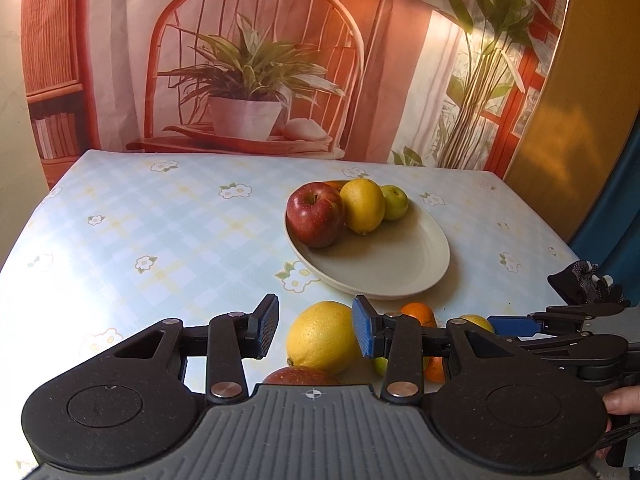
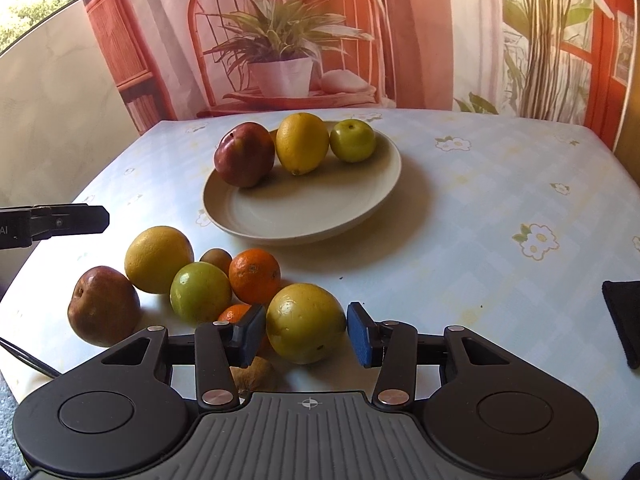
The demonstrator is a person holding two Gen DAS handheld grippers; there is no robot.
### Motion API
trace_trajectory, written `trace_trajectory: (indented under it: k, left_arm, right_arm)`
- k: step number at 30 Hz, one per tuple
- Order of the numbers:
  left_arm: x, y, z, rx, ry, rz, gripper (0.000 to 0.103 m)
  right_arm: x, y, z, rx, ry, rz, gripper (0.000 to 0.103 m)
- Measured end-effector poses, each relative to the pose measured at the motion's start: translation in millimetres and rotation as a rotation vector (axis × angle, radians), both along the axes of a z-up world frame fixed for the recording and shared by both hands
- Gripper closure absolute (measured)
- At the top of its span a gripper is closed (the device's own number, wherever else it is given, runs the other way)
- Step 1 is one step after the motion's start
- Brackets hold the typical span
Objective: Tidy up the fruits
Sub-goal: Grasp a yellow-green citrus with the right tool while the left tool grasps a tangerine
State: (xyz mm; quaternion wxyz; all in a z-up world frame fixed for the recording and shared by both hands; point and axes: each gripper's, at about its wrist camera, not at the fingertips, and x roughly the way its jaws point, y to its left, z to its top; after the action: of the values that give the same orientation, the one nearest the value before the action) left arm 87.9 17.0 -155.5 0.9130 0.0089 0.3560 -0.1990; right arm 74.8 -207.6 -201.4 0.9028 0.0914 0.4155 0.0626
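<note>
The tablecloth (image 2: pixel 480 184) was pale blue check with white flowers; the plate (image 2: pixel 312 216) was plain cream; on it lay a dark red apple (image 2: pixel 244 155), a yellow lemon (image 2: pixel 302 143) and a green fruit (image 2: pixel 352 140); off it, a bright orange mandarin (image 2: pixel 254 276); gripper pads (image 2: pixel 359 335) were blue.

Apple (image 1: pixel 315 214), lemon (image 1: pixel 362 205) on plate (image 1: pixel 392 268)
</note>
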Motion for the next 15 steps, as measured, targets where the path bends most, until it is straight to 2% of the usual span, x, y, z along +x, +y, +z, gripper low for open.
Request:
trace_trajectory:
  k: [9,15]
  left_arm:
    - [2.1,-12.4,-3.5,0.015,0.008,-0.023,0.061]
    - [7.8,-29.3,-5.4,-0.002,0.028,-0.087,0.061]
  right_arm:
    - [2.9,-7.1,-4.7,0.047,0.004,0.002,0.061]
    - [5.1,-7.6,-3.9,0.038,-0.002,0.024,0.062]
